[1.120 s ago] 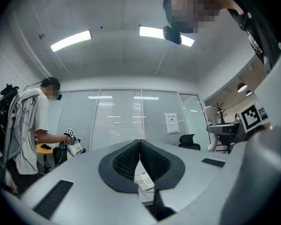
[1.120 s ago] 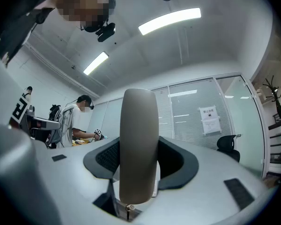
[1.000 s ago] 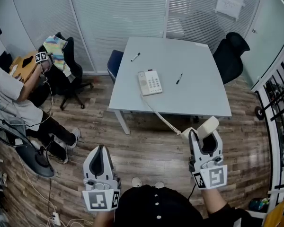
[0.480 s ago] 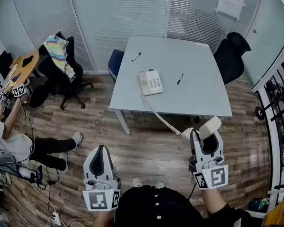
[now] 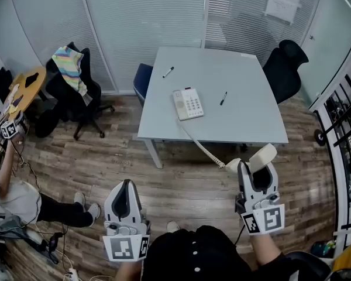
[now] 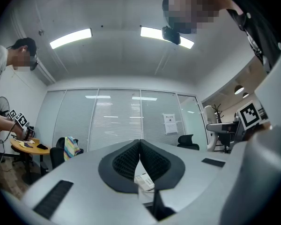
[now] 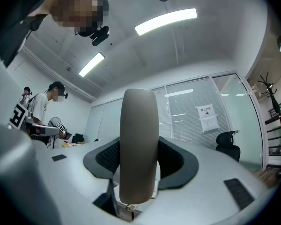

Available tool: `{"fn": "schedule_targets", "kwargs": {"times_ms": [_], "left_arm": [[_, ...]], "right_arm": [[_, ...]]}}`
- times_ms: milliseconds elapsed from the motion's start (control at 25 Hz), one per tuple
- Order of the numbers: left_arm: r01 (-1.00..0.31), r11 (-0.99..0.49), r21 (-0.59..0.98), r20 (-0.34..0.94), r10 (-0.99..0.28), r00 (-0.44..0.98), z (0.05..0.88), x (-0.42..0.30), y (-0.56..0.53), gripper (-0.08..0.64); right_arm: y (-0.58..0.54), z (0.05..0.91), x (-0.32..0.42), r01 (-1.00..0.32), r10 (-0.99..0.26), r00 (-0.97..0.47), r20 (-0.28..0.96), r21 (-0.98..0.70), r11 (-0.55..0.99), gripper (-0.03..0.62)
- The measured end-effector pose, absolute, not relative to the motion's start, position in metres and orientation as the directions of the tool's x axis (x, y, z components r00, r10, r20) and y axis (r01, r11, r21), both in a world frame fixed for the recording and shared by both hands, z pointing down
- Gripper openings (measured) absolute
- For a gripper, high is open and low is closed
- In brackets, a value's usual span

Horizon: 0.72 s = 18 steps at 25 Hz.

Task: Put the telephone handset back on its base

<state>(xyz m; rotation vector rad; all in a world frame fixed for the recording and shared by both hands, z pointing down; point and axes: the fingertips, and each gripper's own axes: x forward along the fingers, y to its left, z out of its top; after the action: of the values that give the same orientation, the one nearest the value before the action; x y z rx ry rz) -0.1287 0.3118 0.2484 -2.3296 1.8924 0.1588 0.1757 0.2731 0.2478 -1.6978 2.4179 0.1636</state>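
Note:
The cream telephone base point(image 5: 188, 103) lies on the grey table point(image 5: 245, 116), near its front left part. A coiled cord point(image 5: 202, 146) runs from it over the table edge to the cream handset point(image 5: 261, 156). My right gripper point(image 5: 255, 167) is shut on that handset, well in front of the table above the wooden floor. In the right gripper view the handset point(image 7: 139, 144) stands upright between the dark pads. My left gripper point(image 5: 125, 185) hangs low at the left, shut and empty. Its pads meet in the left gripper view point(image 6: 139, 146), with the base point(image 6: 144, 182) far beyond them.
Two pens point(image 5: 168, 71) point(image 5: 222, 98) lie on the table. A black chair point(image 5: 285, 63) stands at its right, a blue chair point(image 5: 143, 78) at its left. Further left are a chair with a striped cloth point(image 5: 70, 69), a round wooden table point(image 5: 23, 89) and a person point(image 5: 6, 174).
The person at the left has moved down and away from the round table. Both grippers and the handset have stayed almost where they were.

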Motion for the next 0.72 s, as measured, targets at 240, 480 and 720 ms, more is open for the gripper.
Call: {"fn": "schedule_targets", "kwargs": {"times_ms": [240, 480, 720], "left_arm": [[-0.976, -0.214, -0.046, -0.157, -0.963, 0.219, 0.253, -0.151, 0.312, 0.017], [-0.973, -0.228, -0.035, -0.145, -0.962, 0.231, 0.261, -0.159, 0.310, 0.017], [-0.972, -0.233, -0.028, -0.138, -0.962, 0.235, 0.269, -0.157, 0.298, 0.017]], "right_arm": [[0.276, 0.251, 0.159, -0.948, -0.928, -0.305, -0.214, -0.021, 0.317, 0.232], [0.280, 0.253, 0.152, -0.952, -0.933, -0.297, -0.203, -0.012, 0.306, 0.232], [0.268, 0.256, 0.154, -0.954, -0.935, -0.287, -0.208, -0.024, 0.298, 0.232]]}}
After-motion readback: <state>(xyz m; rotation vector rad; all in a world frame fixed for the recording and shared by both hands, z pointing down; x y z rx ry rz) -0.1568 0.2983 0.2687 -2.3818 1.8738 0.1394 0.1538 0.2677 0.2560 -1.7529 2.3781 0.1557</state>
